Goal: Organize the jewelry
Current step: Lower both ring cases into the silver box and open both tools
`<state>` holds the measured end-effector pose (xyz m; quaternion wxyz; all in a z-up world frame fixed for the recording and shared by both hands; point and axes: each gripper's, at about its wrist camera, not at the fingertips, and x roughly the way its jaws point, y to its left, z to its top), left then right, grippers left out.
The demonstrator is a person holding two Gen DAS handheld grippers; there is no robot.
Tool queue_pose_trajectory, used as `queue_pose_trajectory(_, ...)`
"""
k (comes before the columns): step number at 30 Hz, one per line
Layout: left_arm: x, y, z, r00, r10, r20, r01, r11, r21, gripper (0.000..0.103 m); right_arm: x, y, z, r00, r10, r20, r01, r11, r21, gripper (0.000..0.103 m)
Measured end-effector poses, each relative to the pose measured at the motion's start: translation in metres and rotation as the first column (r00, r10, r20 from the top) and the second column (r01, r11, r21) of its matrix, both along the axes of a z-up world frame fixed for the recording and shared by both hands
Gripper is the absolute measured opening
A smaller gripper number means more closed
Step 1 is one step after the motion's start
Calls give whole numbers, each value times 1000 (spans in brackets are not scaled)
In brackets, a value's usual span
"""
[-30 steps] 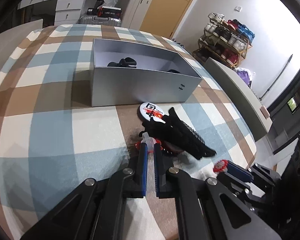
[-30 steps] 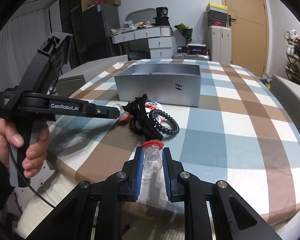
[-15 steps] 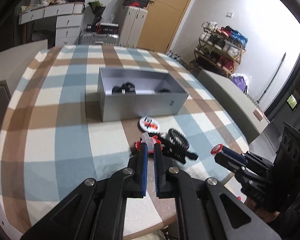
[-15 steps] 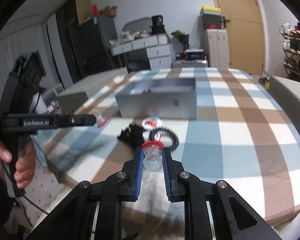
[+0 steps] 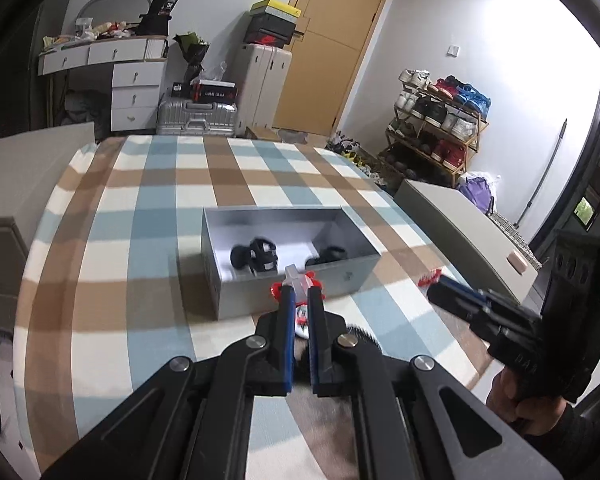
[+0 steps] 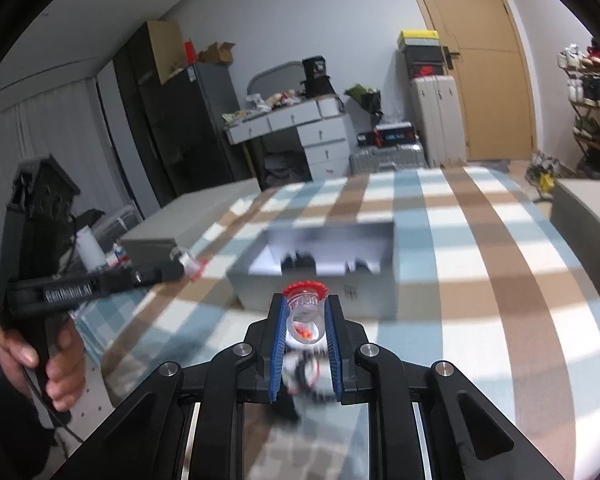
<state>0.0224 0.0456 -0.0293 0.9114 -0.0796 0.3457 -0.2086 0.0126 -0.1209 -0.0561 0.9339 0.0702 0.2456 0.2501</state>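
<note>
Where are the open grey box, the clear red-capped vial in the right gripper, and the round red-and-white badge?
open grey box (image 5: 342,276), left wrist view, front wall.
clear red-capped vial (image 6: 305,311), right wrist view, clear body.
round red-and-white badge (image 5: 302,322), left wrist view, strip between fingers.

Open-topped grey rectangular cardboard box stands mid-bed, dark items inside near its front wall; checked blue-brown-white bedspread around it lies bare.

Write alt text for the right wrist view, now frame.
The right claw grips a clear ring with a red toothed top above a checked tablecloth, facing an open grey box with dark items inside. At left, a hand holds the left claw, which pinches a similar red and clear piece.
</note>
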Motion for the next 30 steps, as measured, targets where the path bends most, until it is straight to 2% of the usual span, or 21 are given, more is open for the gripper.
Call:
queue_pose_trajectory(5,28,-7,5,999,-18,29,18,1000,-1,2,43,5,15,999,33,-2,-33,999,28,18)
queue_pose_trajectory(10,59,-17,-1,999,-40,3,40,999,-32,2,86,7,17,998,47,-49,-45,998,38,18)
queue_pose_trajectory(16,80,-31,-13,997,-67,-37,67,998,-18,2,125,6,0,984,76,-161,-66,996,65,18)
queue_pose_trajectory(23,92,-42,-27,991,-96,-96,96,995,-9,2,147,9,-18,968,77,-239,-71,997,37,18)
queue_pose_trajectory(30,99,-49,-33,982,-122,-145,124,992,-1,2,151,9,-24,968,73,-241,-68,997,26,20)
